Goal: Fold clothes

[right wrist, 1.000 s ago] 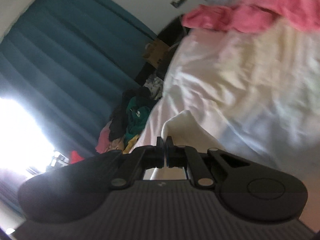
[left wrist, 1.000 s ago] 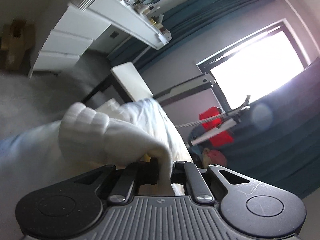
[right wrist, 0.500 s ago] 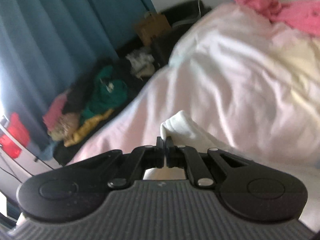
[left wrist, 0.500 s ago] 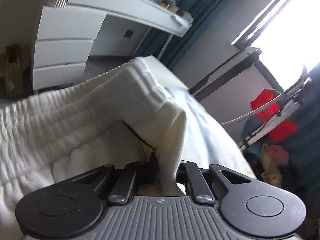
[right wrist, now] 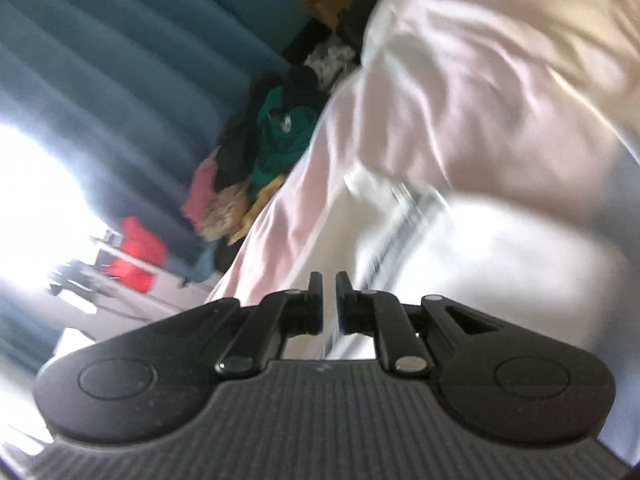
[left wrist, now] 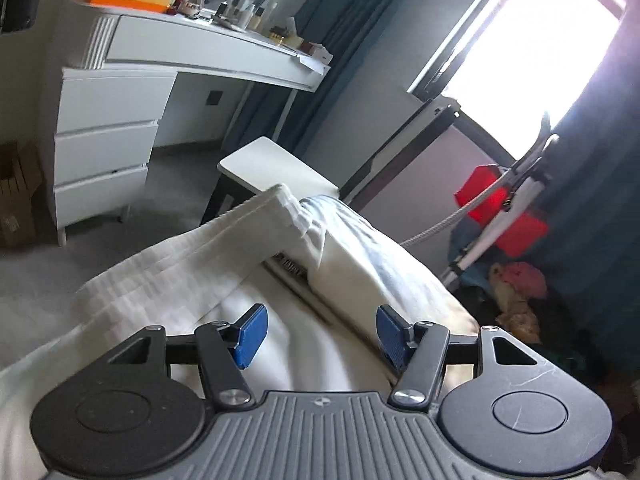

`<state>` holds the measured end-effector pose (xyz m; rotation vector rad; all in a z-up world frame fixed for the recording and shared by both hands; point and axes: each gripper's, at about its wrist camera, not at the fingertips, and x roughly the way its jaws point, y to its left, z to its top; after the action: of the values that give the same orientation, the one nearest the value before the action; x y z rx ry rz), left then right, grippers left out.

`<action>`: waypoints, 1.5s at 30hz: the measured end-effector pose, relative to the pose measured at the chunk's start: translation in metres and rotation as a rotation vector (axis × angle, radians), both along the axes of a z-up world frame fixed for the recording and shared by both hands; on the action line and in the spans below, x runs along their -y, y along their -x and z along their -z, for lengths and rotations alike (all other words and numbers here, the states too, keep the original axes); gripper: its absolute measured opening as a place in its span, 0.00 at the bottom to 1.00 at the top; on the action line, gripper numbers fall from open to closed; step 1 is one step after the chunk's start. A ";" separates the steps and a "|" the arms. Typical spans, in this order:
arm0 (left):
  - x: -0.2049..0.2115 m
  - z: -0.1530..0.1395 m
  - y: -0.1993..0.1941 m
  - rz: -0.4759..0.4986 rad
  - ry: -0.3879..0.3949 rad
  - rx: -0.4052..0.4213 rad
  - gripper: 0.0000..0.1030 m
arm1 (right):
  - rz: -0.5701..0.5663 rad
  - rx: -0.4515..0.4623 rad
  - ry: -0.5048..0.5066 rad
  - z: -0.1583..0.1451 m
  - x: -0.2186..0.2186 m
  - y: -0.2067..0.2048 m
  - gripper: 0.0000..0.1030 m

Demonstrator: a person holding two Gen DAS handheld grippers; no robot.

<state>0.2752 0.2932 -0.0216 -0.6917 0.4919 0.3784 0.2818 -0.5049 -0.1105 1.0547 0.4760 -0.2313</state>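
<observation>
A white garment [left wrist: 208, 264] with a ribbed waistband lies on the bed in the left wrist view, its folded edge running away from me. My left gripper [left wrist: 318, 338] is wide open just above the cloth, blue pads [left wrist: 250, 334] apart and empty. In the blurred right wrist view the same white garment [right wrist: 460, 248] lies ahead on the pale pink bedsheet [right wrist: 480, 80]. My right gripper [right wrist: 329, 300] has its jaws a narrow gap apart with nothing between them.
A white dresser [left wrist: 104, 136] with drawers and a cluttered desk top stand at left. A small white table [left wrist: 276, 172] is beyond the bed. A red box [left wrist: 500, 216] and a clothes pile [right wrist: 264, 152] lie by the teal curtains.
Both grippers have let go of the white garment. The left jaws opened wide, the right jaws parted slightly. The garment now lies on the bed.
</observation>
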 end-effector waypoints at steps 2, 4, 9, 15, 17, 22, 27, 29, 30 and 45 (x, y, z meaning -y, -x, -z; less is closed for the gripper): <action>-0.001 -0.004 0.026 -0.036 0.022 0.018 0.68 | 0.004 0.012 -0.055 0.004 -0.001 0.031 0.40; -0.008 -0.002 0.046 -0.044 0.038 0.010 0.69 | 0.030 0.027 -0.104 0.013 -0.003 0.062 0.66; -0.031 0.025 0.090 -0.045 0.190 -0.039 0.70 | 0.067 0.004 -0.216 0.043 -0.005 0.102 0.73; -0.045 0.085 0.083 -0.088 0.405 0.008 0.68 | 0.058 0.019 -0.103 0.058 -0.014 0.070 0.67; -0.047 0.095 0.070 -0.113 0.399 0.038 0.61 | 0.056 0.024 -0.066 0.063 -0.018 0.059 0.65; -0.064 0.101 0.047 -0.245 0.405 0.056 0.33 | 0.184 0.071 -0.046 0.077 0.002 0.028 0.50; -0.074 0.081 0.038 -0.270 0.388 0.029 0.13 | 0.206 0.046 -0.037 0.063 0.012 0.005 0.18; -0.078 0.066 0.040 -0.253 0.374 0.015 0.11 | 0.199 0.032 -0.011 0.050 0.011 0.003 0.14; -0.077 0.056 0.043 -0.238 0.366 0.023 0.11 | 0.197 0.037 -0.002 0.043 0.012 0.006 0.13; -0.063 -0.033 0.191 -0.056 0.170 -0.038 0.12 | 0.171 0.027 -0.097 0.003 0.034 0.163 0.13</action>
<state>0.0843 0.3565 0.0111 -0.8655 0.5460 0.4057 0.1186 -0.5393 -0.1136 1.1936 0.3758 -0.3477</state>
